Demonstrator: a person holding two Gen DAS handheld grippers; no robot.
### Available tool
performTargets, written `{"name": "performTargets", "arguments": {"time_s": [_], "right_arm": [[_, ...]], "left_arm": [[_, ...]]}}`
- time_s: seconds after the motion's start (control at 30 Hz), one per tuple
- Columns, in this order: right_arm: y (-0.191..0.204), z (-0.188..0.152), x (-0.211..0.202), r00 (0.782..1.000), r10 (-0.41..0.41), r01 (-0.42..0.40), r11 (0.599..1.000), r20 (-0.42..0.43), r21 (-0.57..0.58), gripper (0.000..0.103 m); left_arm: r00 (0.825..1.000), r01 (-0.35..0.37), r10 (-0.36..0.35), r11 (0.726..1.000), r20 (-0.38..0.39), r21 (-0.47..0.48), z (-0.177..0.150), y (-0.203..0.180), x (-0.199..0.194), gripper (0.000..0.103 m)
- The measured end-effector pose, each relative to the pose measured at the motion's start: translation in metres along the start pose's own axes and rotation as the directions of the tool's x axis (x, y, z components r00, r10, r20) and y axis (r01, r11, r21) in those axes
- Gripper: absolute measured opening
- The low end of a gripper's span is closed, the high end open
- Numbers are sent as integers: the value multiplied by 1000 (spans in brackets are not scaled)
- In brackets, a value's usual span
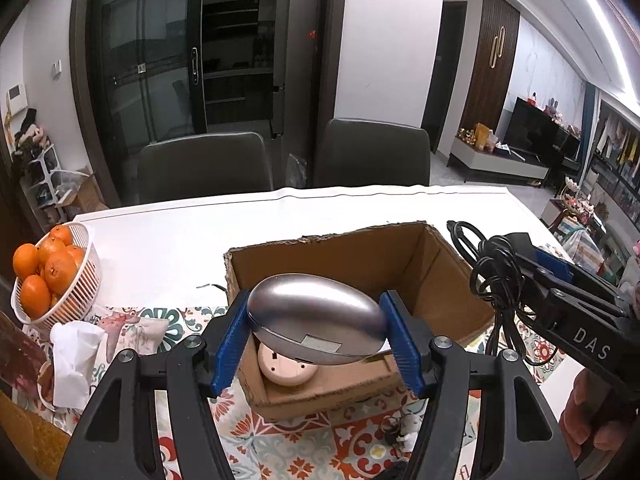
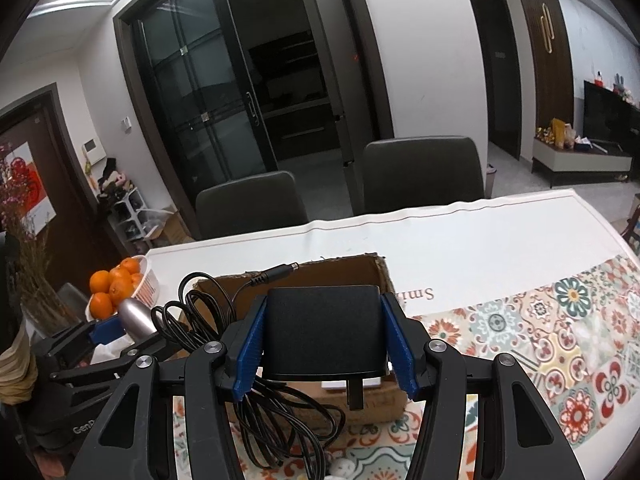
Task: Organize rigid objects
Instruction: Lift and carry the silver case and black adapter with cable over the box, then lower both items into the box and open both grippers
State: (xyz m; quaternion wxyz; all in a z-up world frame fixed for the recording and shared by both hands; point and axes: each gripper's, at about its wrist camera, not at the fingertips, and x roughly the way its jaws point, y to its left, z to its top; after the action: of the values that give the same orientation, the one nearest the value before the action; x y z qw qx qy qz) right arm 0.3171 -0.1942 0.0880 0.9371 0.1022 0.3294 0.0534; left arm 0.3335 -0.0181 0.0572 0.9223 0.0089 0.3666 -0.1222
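Note:
My left gripper (image 1: 316, 340) is shut on a silver egg-shaped case (image 1: 316, 320), held above the near end of an open cardboard box (image 1: 432, 264). A round cream disc (image 1: 284, 368) lies inside the box under the case. My right gripper (image 2: 324, 340) is shut on a black power adapter (image 2: 324, 328), its plug prongs pointing down and its black cable (image 2: 208, 316) hanging in loops over the box (image 2: 360, 268). In the left wrist view the right gripper (image 1: 536, 268) with the cable bundle (image 1: 496, 276) hovers at the box's right side.
A white basket of oranges (image 1: 86, 256) stands at the left on the white table (image 1: 192, 240). A crumpled tissue (image 1: 74, 356) and a patterned cloth (image 2: 560, 340) lie nearby. Two dark chairs (image 1: 372, 152) stand behind the table. A small keyring (image 1: 400, 428) lies in front of the box.

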Motion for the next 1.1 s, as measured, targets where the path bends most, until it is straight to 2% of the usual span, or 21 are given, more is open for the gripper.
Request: {"name": "performTargets", "arguments": {"time_s": [0.7,0.83,1.1], "right_arm": [[-8,10,63,989,73,-72,997,-125,13,56],[-8,10,60,993,35,-35,999,-112,1,59],[-10,2,41,996,10,-10,1000,-94,2,59]], "left_arm": [[990,53,-57,998,-132,-37,11,10,55,64],[991,39,-42,999,-129,-31,8,9,55,70],[997,7,-8,1000,-79,-11,0,2,31,70]]}}
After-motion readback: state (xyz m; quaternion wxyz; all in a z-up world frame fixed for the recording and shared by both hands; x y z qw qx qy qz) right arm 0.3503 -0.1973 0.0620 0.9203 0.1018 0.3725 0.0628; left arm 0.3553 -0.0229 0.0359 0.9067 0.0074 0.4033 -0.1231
